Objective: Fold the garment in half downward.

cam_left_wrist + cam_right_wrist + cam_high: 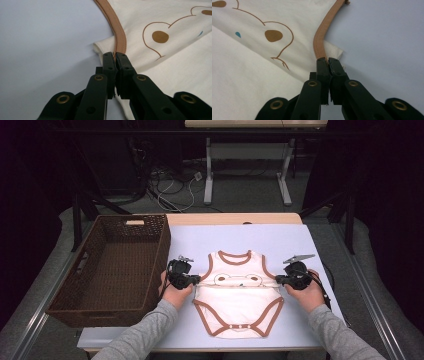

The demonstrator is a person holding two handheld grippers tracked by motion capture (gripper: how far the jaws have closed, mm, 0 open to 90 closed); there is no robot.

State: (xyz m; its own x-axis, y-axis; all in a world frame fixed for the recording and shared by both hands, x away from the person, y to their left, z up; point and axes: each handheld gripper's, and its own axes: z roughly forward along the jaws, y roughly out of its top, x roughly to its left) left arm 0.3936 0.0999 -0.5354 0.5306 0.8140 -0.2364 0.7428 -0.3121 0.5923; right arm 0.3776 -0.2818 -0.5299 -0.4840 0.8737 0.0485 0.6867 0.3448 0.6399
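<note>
A cream baby bodysuit point(239, 305) with brown trim and a bear face print lies flat on the pale blue table top point(300, 240), neck away from the person. My left gripper point(196, 279) is shut on its left side edge, where the brown armhole trim point(120, 37) ends. My right gripper point(278, 279) is shut on the opposite side edge, at the foot of the other armhole trim point(319, 45). Between the two grippers a fold line crosses the bodysuit point(180, 62) just below the bear print point(274, 35). Both grippers sit low on the table.
A dark brown wicker basket point(95, 305) stands at the left of the table, close to my left hand point(175, 295). Bare blue table top lies behind the bodysuit and to its right. Beyond the table are a white desk frame point(210, 175) and cables on the floor.
</note>
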